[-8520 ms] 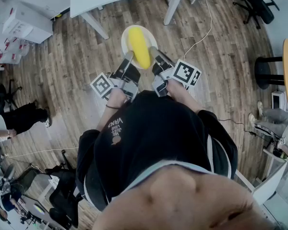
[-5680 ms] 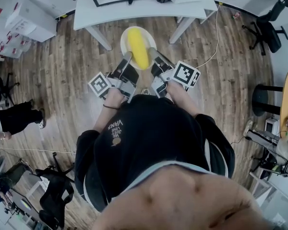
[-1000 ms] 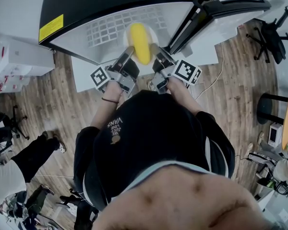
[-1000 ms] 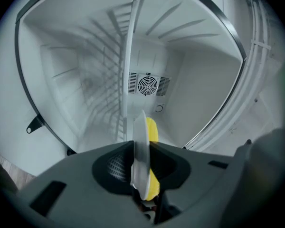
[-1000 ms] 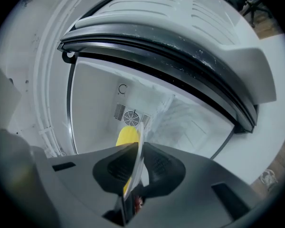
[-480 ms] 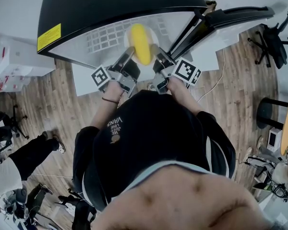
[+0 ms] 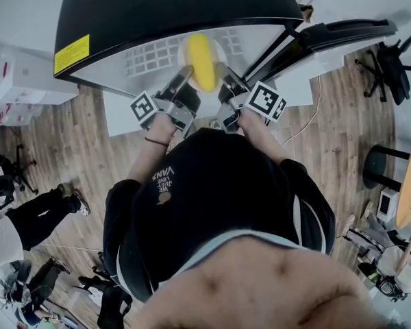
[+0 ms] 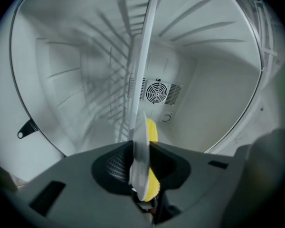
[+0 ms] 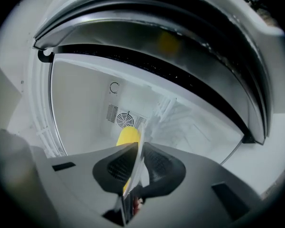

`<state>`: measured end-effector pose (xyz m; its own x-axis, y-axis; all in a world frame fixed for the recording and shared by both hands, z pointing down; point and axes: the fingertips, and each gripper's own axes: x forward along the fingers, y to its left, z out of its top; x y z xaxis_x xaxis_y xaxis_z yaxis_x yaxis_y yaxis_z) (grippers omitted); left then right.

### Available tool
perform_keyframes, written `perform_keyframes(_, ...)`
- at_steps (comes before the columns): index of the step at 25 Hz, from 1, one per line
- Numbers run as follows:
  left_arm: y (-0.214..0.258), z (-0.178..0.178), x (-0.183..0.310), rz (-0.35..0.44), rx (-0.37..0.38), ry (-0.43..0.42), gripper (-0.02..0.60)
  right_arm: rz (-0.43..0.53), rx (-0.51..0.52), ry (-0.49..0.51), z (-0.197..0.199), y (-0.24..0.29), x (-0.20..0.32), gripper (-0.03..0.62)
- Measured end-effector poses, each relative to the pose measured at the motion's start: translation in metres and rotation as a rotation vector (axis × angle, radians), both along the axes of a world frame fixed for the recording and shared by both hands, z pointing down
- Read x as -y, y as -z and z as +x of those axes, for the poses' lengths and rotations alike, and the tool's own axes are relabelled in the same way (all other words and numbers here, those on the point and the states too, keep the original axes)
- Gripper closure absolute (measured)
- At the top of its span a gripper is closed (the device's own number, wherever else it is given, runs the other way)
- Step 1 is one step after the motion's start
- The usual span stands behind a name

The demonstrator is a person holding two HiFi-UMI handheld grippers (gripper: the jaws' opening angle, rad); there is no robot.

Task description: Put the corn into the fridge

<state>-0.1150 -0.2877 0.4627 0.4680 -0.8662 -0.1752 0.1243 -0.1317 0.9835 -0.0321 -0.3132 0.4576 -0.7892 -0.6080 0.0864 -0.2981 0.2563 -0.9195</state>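
Observation:
A yellow corn cob [image 7: 201, 62] lies on a white plate [image 7: 183, 55], held level in the mouth of the open fridge [image 7: 171, 5]. My left gripper [image 7: 186, 75] is shut on the plate's left rim and my right gripper [image 7: 220, 71] on its right rim. In the left gripper view the plate [image 8: 141, 127] stands edge-on between the pads of that gripper [image 8: 140, 171], with the corn [image 8: 152, 130] behind it. The right gripper view shows the same: my right gripper [image 9: 137, 167] clamps the plate's rim [image 9: 141, 148], the corn [image 9: 127, 136] just past it.
The fridge interior is white, with a wire shelf [image 7: 151, 53] and a round fan vent [image 8: 156, 91] on its back wall. Its door [image 7: 342, 36] stands open at the right. White boxes [image 7: 14, 81] sit at the left, and an office chair [image 7: 397, 64] at the right on the wooden floor.
The plate with the corn was carried from the wooden floor by the desks to the open fridge. In the last second both grippers have edged it a little further into the opening.

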Motion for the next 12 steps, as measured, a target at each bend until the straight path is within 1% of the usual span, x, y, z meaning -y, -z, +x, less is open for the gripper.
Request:
perform_keyframes(7,-0.0006,-0.0029,0.0057,-0.008,-0.022,0.020,0.505,0.001,0.001,0.008,-0.0030,-0.0011,0.0065,0.566)
perform_keyframes(10,0.0003,-0.0044,0.0081,-0.011,-0.025,0.029,0.505,-0.018,-0.031,0.004,-0.0010,-0.0054,0.0087,0.566)
perform_keyframes(12,0.0001,-0.0051,0.0100,-0.014,-0.025,0.035,0.505,-0.014,-0.027,0.012,-0.0025,-0.0051,0.0111,0.563)
